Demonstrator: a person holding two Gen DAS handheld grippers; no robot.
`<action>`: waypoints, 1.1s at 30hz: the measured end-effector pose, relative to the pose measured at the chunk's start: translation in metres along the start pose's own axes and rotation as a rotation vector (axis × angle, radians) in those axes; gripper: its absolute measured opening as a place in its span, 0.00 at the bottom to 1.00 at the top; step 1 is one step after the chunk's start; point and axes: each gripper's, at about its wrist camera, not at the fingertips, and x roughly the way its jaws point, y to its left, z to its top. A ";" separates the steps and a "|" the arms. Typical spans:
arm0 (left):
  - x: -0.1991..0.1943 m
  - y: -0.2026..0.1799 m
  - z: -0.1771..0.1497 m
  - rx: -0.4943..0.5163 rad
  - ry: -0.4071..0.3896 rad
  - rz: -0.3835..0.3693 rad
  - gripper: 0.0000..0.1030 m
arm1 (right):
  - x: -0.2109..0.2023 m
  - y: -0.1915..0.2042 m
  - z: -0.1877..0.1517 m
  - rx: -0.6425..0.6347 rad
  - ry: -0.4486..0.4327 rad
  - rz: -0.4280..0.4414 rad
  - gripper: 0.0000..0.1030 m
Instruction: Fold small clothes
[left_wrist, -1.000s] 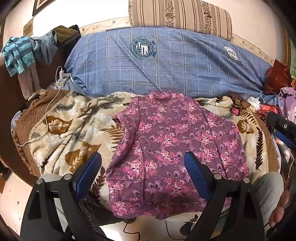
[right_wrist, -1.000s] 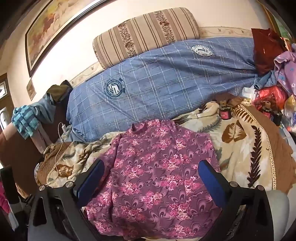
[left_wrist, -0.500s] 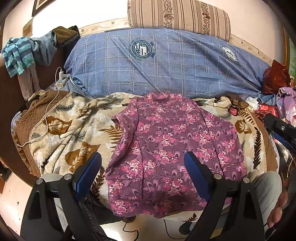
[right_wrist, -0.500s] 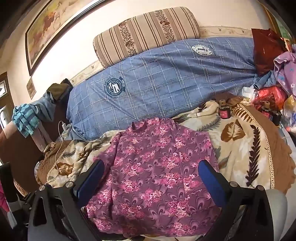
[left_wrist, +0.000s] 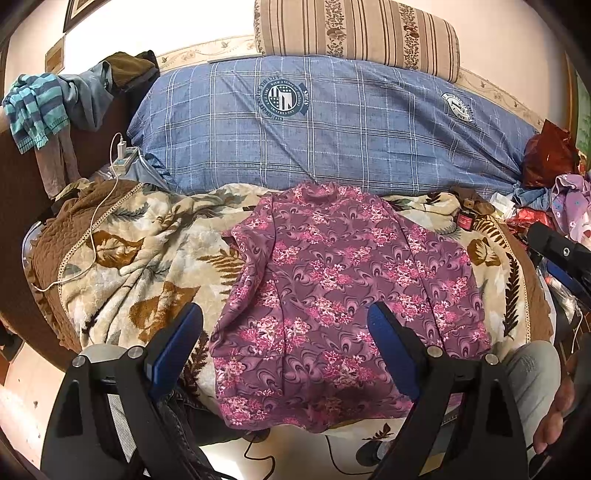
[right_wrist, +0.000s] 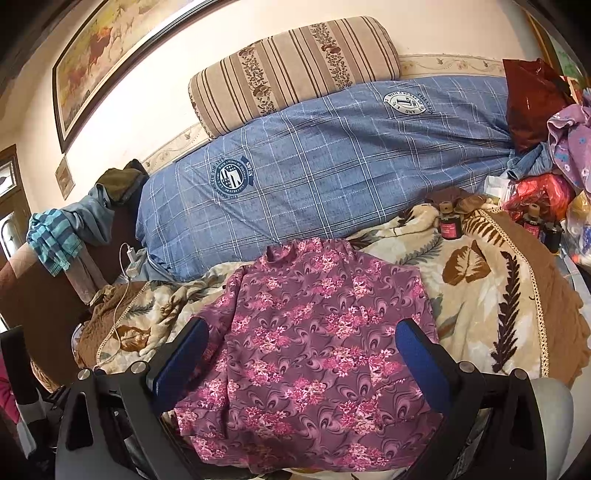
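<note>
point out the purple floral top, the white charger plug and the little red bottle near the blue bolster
purple floral top (left_wrist: 343, 295), left wrist view, middle of its chest
white charger plug (left_wrist: 121, 149), left wrist view, on the plug body
little red bottle (right_wrist: 448, 227), right wrist view, on its red label

The right gripper (right_wrist: 301, 349) hangs above the near half of a purple floral top (right_wrist: 310, 343), its two blue-padded fingers (right_wrist: 421, 360) spread wide apart with nothing between them. The top lies spread flat on a leaf-patterned blanket (right_wrist: 491, 295), collar toward a blue plaid bolster (right_wrist: 332, 166) that runs across the far side. A striped cushion (right_wrist: 295, 66) rests on the bolster against the wall. A small dark bottle with a red label (right_wrist: 448, 221) stands on the blanket, right of the collar. A white charger cable (right_wrist: 122, 291) trails across the blanket's left edge. A framed picture (right_wrist: 110, 55) hangs on the wall at upper left.
</note>
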 end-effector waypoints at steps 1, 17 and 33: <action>-0.001 -0.001 0.000 -0.001 0.000 0.001 0.89 | 0.000 0.000 0.000 0.000 -0.001 0.000 0.99; 0.006 0.014 0.000 -0.039 0.033 0.004 0.89 | -0.001 -0.003 -0.002 -0.003 0.010 0.016 0.98; 0.057 0.021 -0.005 -0.053 0.140 -0.020 0.89 | 0.042 -0.018 -0.018 -0.026 0.138 -0.042 0.98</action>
